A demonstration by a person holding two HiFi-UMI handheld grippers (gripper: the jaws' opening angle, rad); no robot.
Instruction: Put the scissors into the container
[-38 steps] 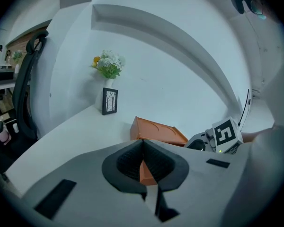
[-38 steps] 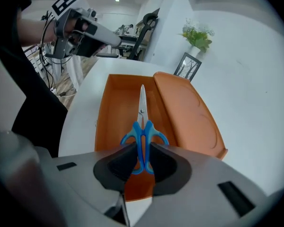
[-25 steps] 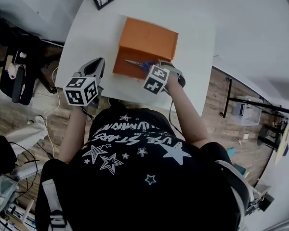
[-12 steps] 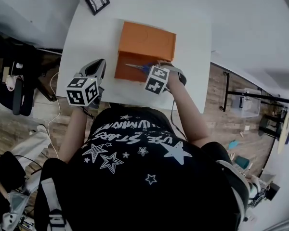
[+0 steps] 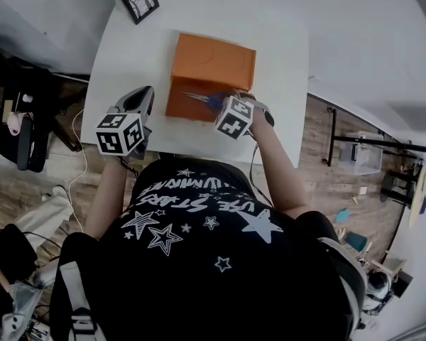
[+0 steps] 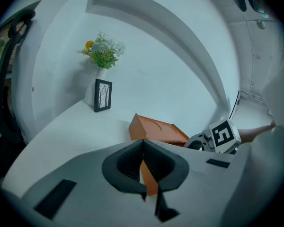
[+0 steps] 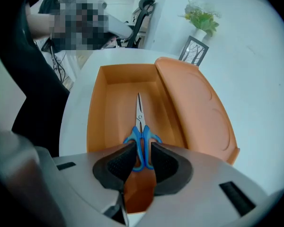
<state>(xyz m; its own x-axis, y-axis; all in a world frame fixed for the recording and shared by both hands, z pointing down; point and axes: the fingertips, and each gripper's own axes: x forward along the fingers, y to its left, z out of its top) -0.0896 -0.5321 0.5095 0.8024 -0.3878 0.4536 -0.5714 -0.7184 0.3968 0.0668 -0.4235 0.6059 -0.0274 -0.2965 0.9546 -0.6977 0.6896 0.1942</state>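
My right tool's (image 7: 142, 157) own view shows what the head view can't: ribbed dark pads (image 7: 116, 167) clamped on the scissors' (image 7: 139, 126) blue plastic loops. Their slim steel blades point ahead over the smooth orange container (image 7: 109, 112); its lid (image 7: 194, 112) lies open to the right. My left tool (image 6: 143, 162) is pressed together, gripping nothing.

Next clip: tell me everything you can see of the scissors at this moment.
The scissors are small, with blue plastic-looking loop handles and short, slim, silvery metal blades closed to a point. The right gripper clamps the handles between its dark pads. They lie lengthwise within the open orange container, tips pointing away from the gripper, handles at its near end. Whether they touch its floor cannot be told.
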